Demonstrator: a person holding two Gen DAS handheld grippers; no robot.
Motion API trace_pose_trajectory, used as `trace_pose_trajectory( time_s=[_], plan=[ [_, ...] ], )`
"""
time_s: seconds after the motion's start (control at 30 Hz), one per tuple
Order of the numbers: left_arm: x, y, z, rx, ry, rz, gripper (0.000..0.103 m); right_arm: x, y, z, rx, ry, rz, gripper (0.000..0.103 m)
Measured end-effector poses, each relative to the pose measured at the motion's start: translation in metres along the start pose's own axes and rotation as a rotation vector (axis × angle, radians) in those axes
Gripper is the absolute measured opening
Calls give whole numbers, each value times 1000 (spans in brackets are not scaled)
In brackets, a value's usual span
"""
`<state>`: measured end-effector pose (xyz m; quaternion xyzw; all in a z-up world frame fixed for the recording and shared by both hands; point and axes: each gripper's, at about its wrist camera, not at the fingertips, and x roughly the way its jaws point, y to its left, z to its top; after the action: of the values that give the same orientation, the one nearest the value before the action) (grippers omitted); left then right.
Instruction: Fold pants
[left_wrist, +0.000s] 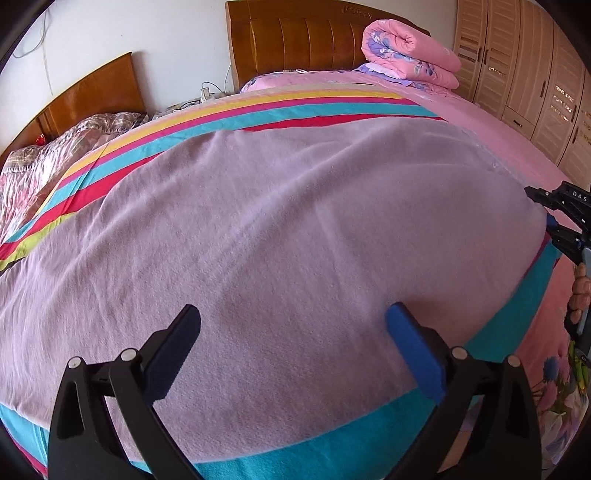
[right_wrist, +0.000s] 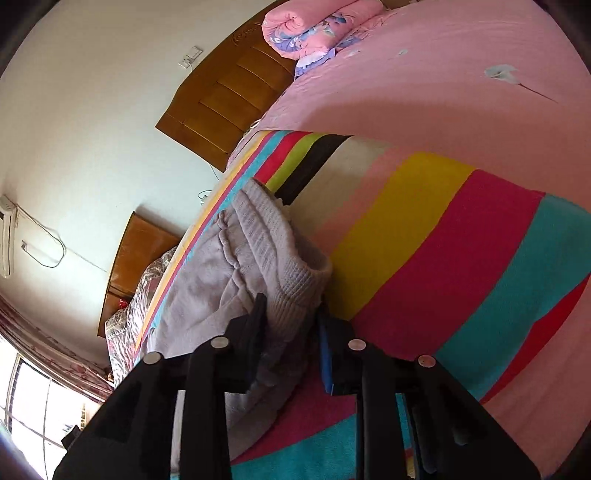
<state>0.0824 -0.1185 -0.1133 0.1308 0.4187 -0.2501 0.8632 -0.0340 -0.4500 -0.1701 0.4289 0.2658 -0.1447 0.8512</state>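
Lilac pants (left_wrist: 266, 236) lie spread flat on a striped blanket (left_wrist: 258, 110) over a pink bedsheet (left_wrist: 517, 155). Near edge of the pants runs along a teal stripe; far edge meets the red stripe. Bare pink sheet extends far and right, up to a rolled pink quilt (left_wrist: 410, 55) at the headboard (left_wrist: 295, 40); wardrobe (left_wrist: 524, 74) beyond the right side.

Left gripper (left_wrist: 293, 325): jaws wide apart, hovering over the near part of the pants, nothing between the pads.

Right gripper (right_wrist: 291, 314): jaws drawn close, pinching the ribbed cuff (right_wrist: 295, 288) at the pants' right end, fabric bunched between the pads. In the left wrist view it sits at the far right edge (left_wrist: 546, 210), a hand (left_wrist: 581, 291) behind it.
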Motion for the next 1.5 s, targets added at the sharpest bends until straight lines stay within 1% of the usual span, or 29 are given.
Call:
trace_pose_trajectory(
  time_s=[0.03,0.07,0.1,0.17,0.23,0.3,0.33,0.4,0.47,0.5,0.57,0.6,0.63,0.67,0.7,0.73,0.8,0.87,0.93,1.0,1.03,1.1,1.17,1.2,1.23,1.27,1.33,1.43,1.5],
  plan=[
    [-2,2,-1,-6,-6,-7,101,-7,5,2,-37,-11,-31,46],
    [-5,4,-1,-9,-17,-8,101,-19,12,3,-75,-51,-117,62],
    [-9,6,-1,-11,-34,-7,101,-31,23,4,-128,-96,-185,72],
    [-16,7,-1,-13,-58,-14,101,-44,55,2,-285,-130,-173,72],
    [-14,7,-2,-13,-51,-20,101,-39,92,-10,-442,-108,-169,73],
    [-6,5,-6,-12,-20,-28,101,-20,119,-31,-570,-25,-119,73],
    [-2,5,-9,-16,-6,-35,101,-9,129,-46,-627,7,-112,73],
    [-2,7,-13,-15,-25,-46,102,16,139,-73,-754,92,-154,73],
    [-6,10,-15,-8,-33,-73,101,33,133,-99,-869,160,-225,74],
    [-9,14,-16,-8,-43,-98,101,26,128,-107,-904,120,-199,74],
    [-20,25,-18,-5,-82,-102,101,20,118,-101,-871,155,-163,75],
    [-28,36,-19,-17,-107,-89,101,18,118,-94,-851,175,-177,74],
    [-38,53,-19,-46,-133,-78,101,17,122,-90,-852,179,-221,69],
    [-48,74,-21,-92,-160,-61,101,17,130,-86,-866,161,-291,69],
    [-60,99,-24,-153,-190,-38,101,14,143,-86,-885,132,-321,69],
    [-74,127,-28,-227,-218,-15,101,11,158,-85,-897,111,-290,69],
    [-104,187,-47,-393,-268,43,101,13,197,-90,-920,104,-162,69],
    [-132,249,-76,-592,-308,96,101,26,245,-111,-991,140,-23,69],
    [-153,306,-113,-799,-342,102,101,51,299,-149,-1100,214,117,69],
    [-169,356,-153,-981,-372,118,101,76,353,-198,-1225,288,229,69],
    [-175,376,-172,-1062,-377,131,101,85,379,-225,-1281,323,303,69],
    [-186,411,-203,-1178,-412,113,101,97,431,-280,-1378,412,455,69],
    [-198,432,-223,-1241,-434,143,101,98,478,-343,-1512,464,614,69],
    [-204,439,-230,-1253,-443,162,101,97,496,-374,-1594,468,690,67],
    [-209,446,-235,-1265,-445,177,101,93,514,-405,-1670,473,744,63],
    [-214,450,-240,-1282,-448,198,101,94,531,-431,-1718,492,787,59],
    [-225,456,-249,-1303,-466,225,101,100,562,-471,-1734,559,869,52],
    [-236,455,-260,-1318,-465,273,101,118,593,-518,-1745,638,903,49],
    [-237,459,-267,-1326,-443,287,101,130,600,-539,-1758,684,896,47]
  ],
)
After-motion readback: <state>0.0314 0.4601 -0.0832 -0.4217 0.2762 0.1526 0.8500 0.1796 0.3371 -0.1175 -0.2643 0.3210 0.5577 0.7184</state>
